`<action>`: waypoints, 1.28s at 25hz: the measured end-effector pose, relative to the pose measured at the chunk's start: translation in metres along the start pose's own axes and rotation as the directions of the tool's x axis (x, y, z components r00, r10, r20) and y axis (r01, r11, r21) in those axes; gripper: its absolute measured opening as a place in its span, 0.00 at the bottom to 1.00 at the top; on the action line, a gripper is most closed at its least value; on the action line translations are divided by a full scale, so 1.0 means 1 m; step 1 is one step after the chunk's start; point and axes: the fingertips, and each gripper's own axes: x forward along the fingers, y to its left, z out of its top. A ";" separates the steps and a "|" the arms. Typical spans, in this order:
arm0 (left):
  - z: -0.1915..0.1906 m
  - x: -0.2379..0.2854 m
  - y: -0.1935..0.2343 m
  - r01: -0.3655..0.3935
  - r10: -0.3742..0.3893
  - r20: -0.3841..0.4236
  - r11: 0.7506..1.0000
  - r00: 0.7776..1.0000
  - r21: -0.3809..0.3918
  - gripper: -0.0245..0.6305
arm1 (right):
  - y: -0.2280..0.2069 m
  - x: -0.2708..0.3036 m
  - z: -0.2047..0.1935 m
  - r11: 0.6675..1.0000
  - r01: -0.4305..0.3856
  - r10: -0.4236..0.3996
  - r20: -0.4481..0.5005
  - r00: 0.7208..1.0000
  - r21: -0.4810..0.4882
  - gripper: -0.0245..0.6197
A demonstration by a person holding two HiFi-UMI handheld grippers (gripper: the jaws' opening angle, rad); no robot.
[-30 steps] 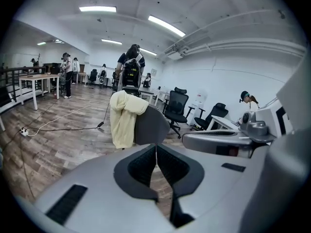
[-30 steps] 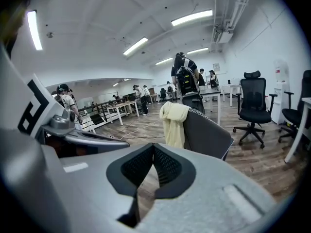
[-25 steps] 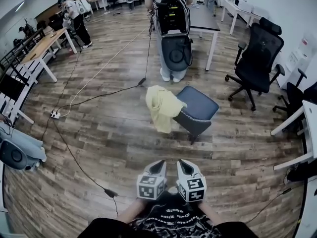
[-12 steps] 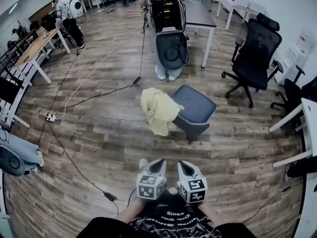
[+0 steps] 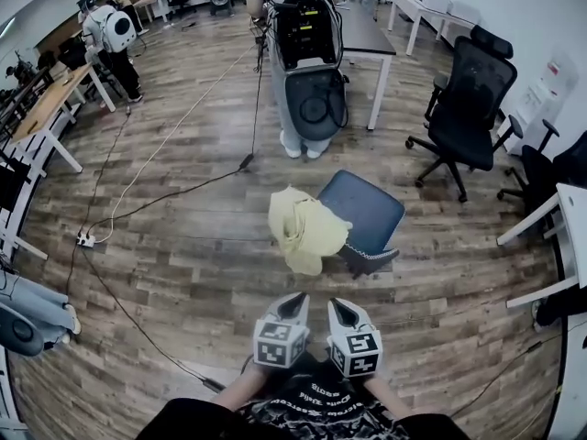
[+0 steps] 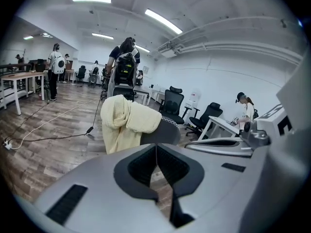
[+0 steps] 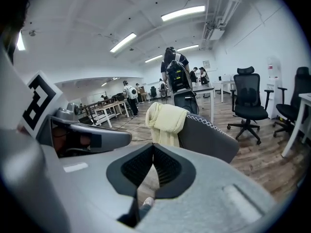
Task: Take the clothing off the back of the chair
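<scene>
Floor: wood planks [image 5: 174,273] across the frame.
Left gripper [image 5: 297,298]: lower centre; fingers closed together, holding nothing.
Right gripper [image 5: 334,303]: just beside it; fingers closed, empty.
Clothing: yellow garment [image 5: 303,230] draped over chair [image 5: 369,211] back, frame centre, apart from both grippers.
Room: office chair [image 5: 468,108] upper right; desk [image 5: 362,26] top centre.

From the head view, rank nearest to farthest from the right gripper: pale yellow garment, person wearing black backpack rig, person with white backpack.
1. Pale yellow garment, on the grey chair ahead.
2. Person wearing black backpack rig, beyond the chair.
3. Person with white backpack, far left.
</scene>
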 end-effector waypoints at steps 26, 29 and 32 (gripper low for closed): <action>0.103 0.049 0.106 0.189 -0.194 0.023 0.974 0.981 0.124 0.06 | 0.005 0.102 0.080 0.945 0.307 -0.318 0.108 0.942 0.111 0.05; 0.107 0.053 0.118 0.180 -0.183 0.021 0.978 0.983 0.108 0.07 | 0.001 0.105 0.086 0.938 0.321 -0.335 0.106 0.936 0.133 0.10; 0.113 0.054 0.128 0.167 -0.168 0.017 0.984 0.986 0.055 0.07 | -0.005 0.107 0.091 0.930 0.332 -0.349 0.101 0.931 0.158 0.31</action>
